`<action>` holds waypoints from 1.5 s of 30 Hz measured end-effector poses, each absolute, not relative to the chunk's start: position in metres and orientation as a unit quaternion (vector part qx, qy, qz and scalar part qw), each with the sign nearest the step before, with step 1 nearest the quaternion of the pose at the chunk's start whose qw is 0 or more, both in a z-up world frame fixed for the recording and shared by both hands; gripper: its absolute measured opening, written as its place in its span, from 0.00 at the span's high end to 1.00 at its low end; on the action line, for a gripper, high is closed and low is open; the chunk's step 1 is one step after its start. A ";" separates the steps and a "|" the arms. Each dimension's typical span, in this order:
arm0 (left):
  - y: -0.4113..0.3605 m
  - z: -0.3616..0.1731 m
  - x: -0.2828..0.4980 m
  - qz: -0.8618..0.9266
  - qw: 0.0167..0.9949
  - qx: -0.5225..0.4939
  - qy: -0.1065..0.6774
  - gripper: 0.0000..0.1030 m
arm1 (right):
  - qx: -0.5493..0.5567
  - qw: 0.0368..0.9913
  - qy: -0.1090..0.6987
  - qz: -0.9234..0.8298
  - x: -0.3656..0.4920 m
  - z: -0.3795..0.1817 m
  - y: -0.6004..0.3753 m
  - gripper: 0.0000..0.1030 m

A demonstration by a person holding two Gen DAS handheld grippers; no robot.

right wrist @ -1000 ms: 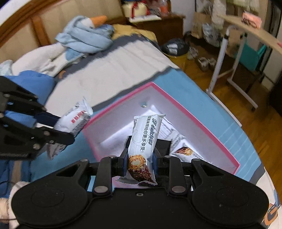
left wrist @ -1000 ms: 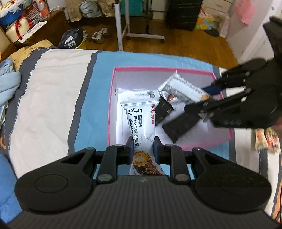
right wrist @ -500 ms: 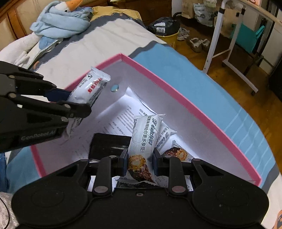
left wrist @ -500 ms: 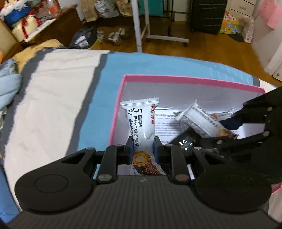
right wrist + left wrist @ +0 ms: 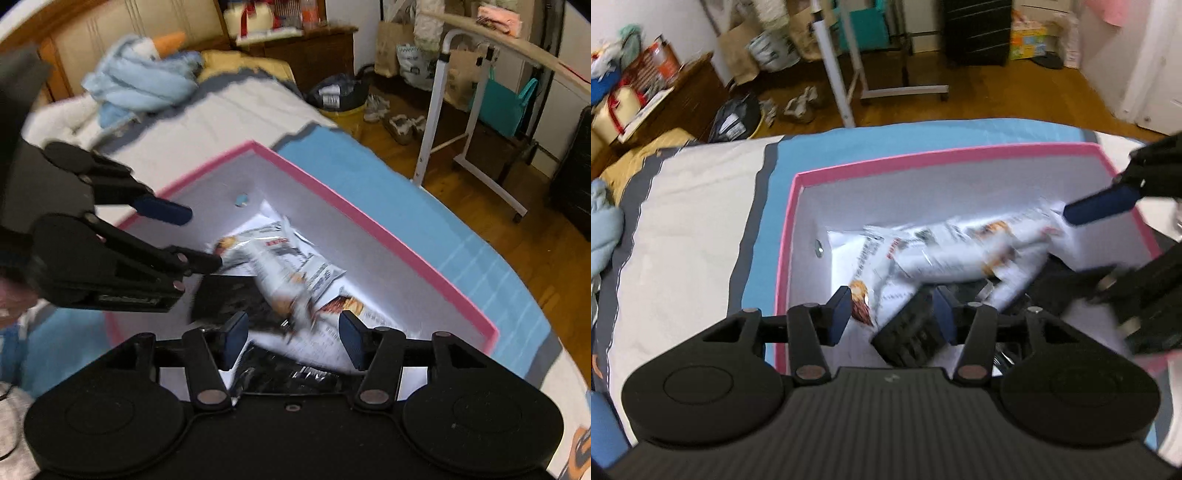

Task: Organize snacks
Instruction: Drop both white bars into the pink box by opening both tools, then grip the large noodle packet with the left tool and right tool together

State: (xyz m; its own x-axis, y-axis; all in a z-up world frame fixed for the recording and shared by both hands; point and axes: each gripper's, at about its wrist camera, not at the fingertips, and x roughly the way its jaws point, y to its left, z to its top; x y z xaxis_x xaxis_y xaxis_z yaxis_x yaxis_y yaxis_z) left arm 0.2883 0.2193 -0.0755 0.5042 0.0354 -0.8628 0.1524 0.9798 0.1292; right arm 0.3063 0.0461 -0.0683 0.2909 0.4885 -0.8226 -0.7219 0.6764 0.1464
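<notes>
White snack packets [image 5: 960,254] blurred in pink box [image 5: 923,157]; both tools just parted, empty.

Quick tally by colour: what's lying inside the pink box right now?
White snack packets: at least 3 (motion blur hides the edges)
Black snack packets: 2
Printed paper sheet: 1
Total: at least 6

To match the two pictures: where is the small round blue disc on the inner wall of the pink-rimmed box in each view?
Left wrist view: blue disc low on the box's left inner wall, left of the white snack packets.
Right wrist view: blue disc on the wall just below the far corner.
Shared landmark: pink box rim.
</notes>
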 end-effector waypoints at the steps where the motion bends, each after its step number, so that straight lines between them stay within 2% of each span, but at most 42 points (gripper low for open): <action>1: 0.217 -0.070 0.279 -0.043 0.863 0.094 0.494 0.53 | -0.119 0.796 0.452 0.386 0.298 -0.061 0.037 0.42; 5: 0.211 -0.045 0.250 -0.070 0.867 0.078 0.486 0.50 | -0.099 0.808 0.426 0.395 0.258 -0.032 -0.004 0.41; 10: 0.187 -0.010 0.213 -0.106 0.870 0.082 0.475 0.46 | -0.110 0.819 0.429 0.366 0.213 -0.008 -0.055 0.24; 12: 0.169 0.008 0.199 -0.127 0.870 0.096 0.466 0.38 | -0.125 0.822 0.428 0.355 0.198 0.001 -0.073 0.16; 17: 0.120 0.039 0.176 -0.175 0.870 0.122 0.444 0.29 | -0.120 0.837 0.417 0.335 0.161 0.022 -0.133 0.09; 20: 0.086 0.042 0.168 -0.204 0.868 0.124 0.435 0.22 | -0.102 0.848 0.414 0.316 0.143 0.022 -0.169 0.09; 26: 0.013 0.021 0.172 -0.281 0.833 0.143 0.455 0.19 | -0.068 0.865 0.420 0.267 0.112 0.000 -0.235 0.09; 30: -0.031 -0.001 0.175 -0.324 0.812 0.150 0.463 0.10 | -0.029 0.873 0.425 0.238 0.104 -0.024 -0.276 0.09; 36: -0.076 -0.045 0.186 -0.354 0.791 0.111 0.486 0.10 | 0.029 0.890 0.414 0.188 0.092 -0.070 -0.316 0.09; 45: -0.118 -0.107 0.213 -0.345 0.789 0.078 0.503 0.10 | -0.017 0.883 0.434 0.175 0.088 -0.126 -0.336 0.09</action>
State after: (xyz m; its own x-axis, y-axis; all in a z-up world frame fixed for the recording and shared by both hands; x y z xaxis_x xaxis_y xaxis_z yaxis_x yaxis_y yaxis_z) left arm 0.2132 -0.1179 -0.1066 0.2570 -0.4655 -0.8469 0.6217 0.7506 -0.2239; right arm 0.0885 -0.3364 -0.1261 0.5615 0.2941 -0.7734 -0.3236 0.9383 0.1219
